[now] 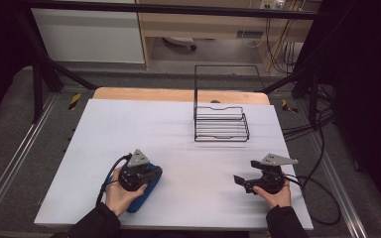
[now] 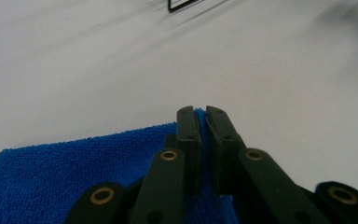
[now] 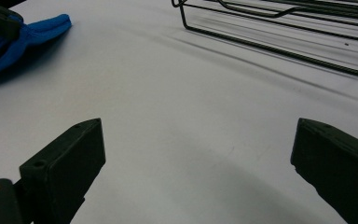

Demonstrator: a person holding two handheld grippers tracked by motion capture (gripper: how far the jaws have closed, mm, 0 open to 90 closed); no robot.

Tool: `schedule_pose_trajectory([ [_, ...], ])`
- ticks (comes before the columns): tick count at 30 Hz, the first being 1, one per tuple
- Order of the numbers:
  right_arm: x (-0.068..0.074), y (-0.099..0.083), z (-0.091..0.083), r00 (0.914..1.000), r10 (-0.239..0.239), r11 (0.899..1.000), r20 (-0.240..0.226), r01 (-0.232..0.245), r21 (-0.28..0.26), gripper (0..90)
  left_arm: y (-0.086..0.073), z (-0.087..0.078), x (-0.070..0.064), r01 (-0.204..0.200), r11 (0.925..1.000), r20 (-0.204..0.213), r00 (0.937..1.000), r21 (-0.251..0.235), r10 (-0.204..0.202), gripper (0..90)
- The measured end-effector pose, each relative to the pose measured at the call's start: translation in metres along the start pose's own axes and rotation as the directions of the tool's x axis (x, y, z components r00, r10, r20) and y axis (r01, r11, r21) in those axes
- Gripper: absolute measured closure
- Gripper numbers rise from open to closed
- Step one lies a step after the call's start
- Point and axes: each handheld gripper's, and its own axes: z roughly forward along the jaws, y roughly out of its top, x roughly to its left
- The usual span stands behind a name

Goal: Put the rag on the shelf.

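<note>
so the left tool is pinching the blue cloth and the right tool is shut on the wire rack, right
Not quite. The left tool does pinch the blue cloth, but the right tool is open over bare table, holding nothing; the wire rack lies apart from it, farther off. The right gripper view shows the jaws spread wide.

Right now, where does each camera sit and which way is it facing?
High view: above the person's side, looking forward and down on the white table; forearms, left gripper and right gripper show.
Left gripper view: rides the left gripper, looking along its jaws pinching the blue cloth.
Right gripper view: rides the right gripper, looking across the table between its wide-apart jaws.
All three share the wire rack and the cloth.
</note>
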Motion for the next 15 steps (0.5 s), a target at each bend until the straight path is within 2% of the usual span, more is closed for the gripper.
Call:
schedule_pose_trajectory([
  [15, 0.0, 0.0, 0.001, 1.0, -0.003, 1.0, -0.004, 0.003, 0.004, 3.5, 0.027, 0.039, -0.036, -0.021, 0.9998, 0.044, 0.9988, 0.004, 0.021, 84.5],
])
